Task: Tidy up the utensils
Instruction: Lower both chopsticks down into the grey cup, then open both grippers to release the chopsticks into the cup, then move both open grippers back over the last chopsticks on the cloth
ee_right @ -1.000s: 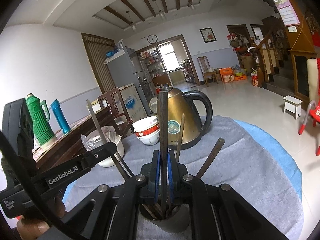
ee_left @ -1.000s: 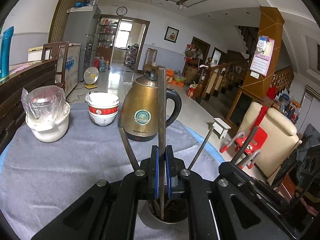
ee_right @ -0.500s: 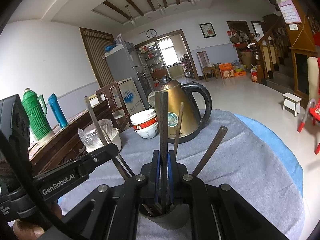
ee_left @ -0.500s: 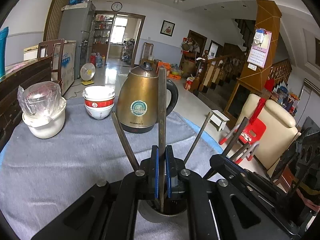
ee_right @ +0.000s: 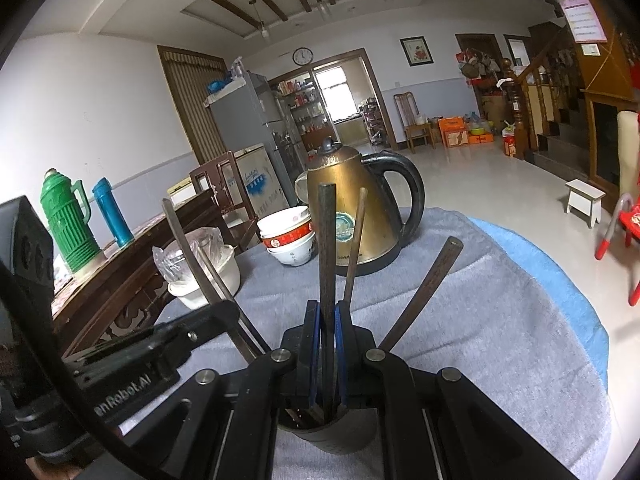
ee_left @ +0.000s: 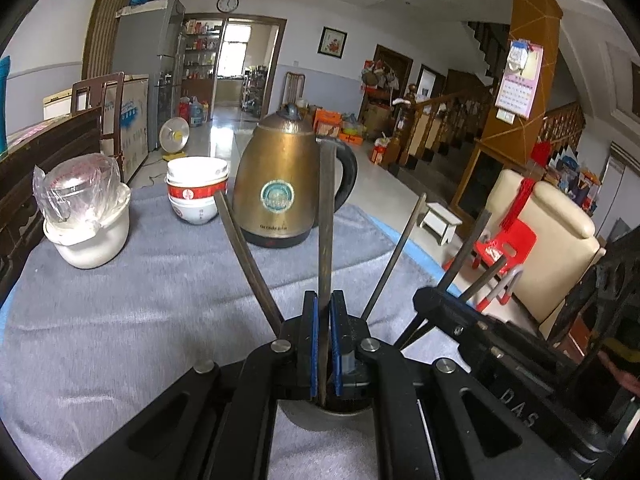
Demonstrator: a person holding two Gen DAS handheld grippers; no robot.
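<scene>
Only the right wrist view shows the green thermos (ee_right: 68, 224) (left wrist view shows a cream armchair (ee_left: 556, 248)). Both share the brass kettle (ee_left: 286, 184). Each gripper's jaws, left gripper (ee_left: 324, 346) and right gripper (ee_right: 328, 354), clamp an upright chopstick (ee_left: 326, 216) standing in the holder cup (ee_right: 328, 434) on the desk (ee_right: 492, 344).

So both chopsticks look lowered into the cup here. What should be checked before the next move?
1. Left hand-held gripper shut on a chopstick: ok.
2. Right hand-held gripper shut on a chopstick: ok.
3. Both tips inside the cup: ok.
4. Tips resting on the bottom: cannot tell.
5. Cup upright on the grey cloth: ok.
6. Kettle clear of the hand-held grippers: ok.
</scene>
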